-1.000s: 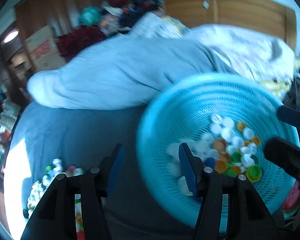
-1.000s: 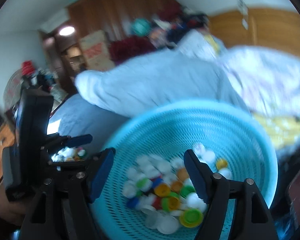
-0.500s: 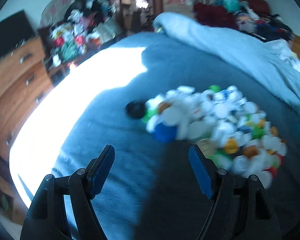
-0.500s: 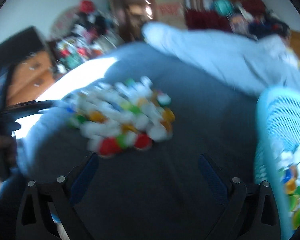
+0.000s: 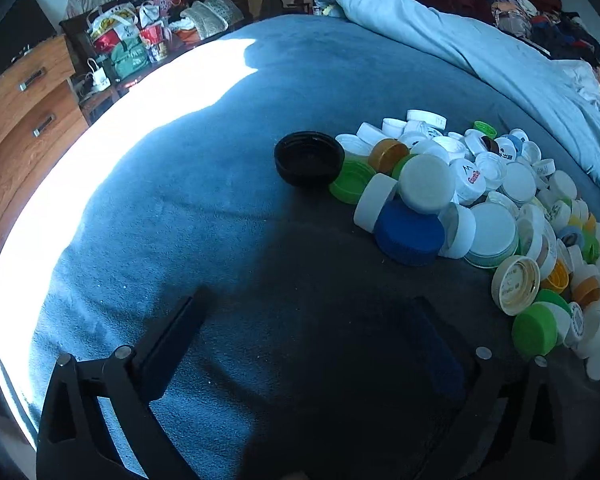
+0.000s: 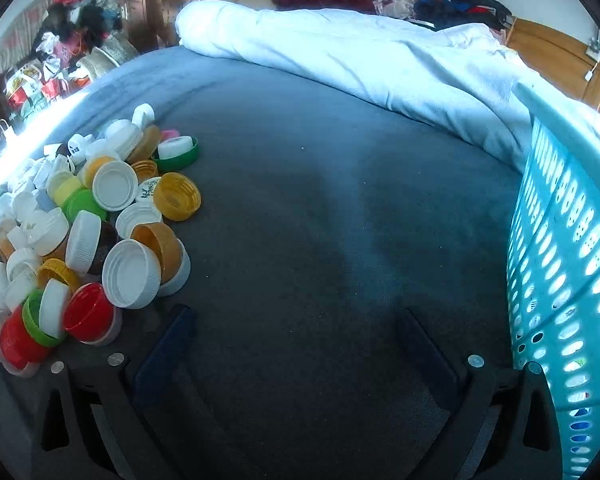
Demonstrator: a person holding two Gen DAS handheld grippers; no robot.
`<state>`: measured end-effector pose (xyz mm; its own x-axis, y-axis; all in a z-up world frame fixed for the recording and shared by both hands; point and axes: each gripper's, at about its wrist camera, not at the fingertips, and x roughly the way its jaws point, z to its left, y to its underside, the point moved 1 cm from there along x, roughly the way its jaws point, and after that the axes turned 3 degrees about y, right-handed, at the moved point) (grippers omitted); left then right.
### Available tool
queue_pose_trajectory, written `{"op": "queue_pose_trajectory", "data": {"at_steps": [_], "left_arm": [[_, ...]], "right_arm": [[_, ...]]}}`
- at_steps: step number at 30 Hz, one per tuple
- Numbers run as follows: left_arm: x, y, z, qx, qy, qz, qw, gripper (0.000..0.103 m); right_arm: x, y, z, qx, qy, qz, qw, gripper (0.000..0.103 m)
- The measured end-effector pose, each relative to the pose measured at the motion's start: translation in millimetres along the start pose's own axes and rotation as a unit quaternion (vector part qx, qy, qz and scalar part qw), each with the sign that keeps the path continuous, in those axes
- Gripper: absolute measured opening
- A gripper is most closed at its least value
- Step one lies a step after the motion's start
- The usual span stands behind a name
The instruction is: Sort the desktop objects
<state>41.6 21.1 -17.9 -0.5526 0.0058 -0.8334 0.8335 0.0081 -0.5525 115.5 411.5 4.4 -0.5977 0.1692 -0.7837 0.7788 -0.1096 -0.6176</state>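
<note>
The left gripper (image 5: 306,322) has its jaws spread wide with nothing between them, hanging over bare blue-grey bed cover (image 5: 204,184). Ahead and to its right lies the pile of bottle caps (image 5: 492,200), mostly white with green, yellow and orange mixed in. At the pile's near edge a blue cap (image 5: 410,234) lies under a tilted white one, and a black cap (image 5: 309,159) sits open side up at the pile's left end, touching a green cap.

The right gripper (image 6: 296,320) is likewise wide open and empty above the bed cover. The same pile spreads to its left, with a red cap (image 6: 88,312) just beside the left finger (image 6: 168,344). The turquoise perforated basket (image 6: 560,264) stands at the right, close to the right finger, with caps dimly visible through its holes. A pale duvet (image 6: 380,56) is bunched behind.
</note>
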Motion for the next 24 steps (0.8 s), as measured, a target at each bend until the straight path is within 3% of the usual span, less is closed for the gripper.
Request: {"op": "queue_pose_trajectory", "data": {"at_steps": [24], "left_arm": [[-1.4,0.4,3.5,0.003,0.014,-0.020,0.9997,0.102]], "right_arm": [[1.4,0.3,2.5,0.010,-0.012,0.000,1.000,0.103]]}}
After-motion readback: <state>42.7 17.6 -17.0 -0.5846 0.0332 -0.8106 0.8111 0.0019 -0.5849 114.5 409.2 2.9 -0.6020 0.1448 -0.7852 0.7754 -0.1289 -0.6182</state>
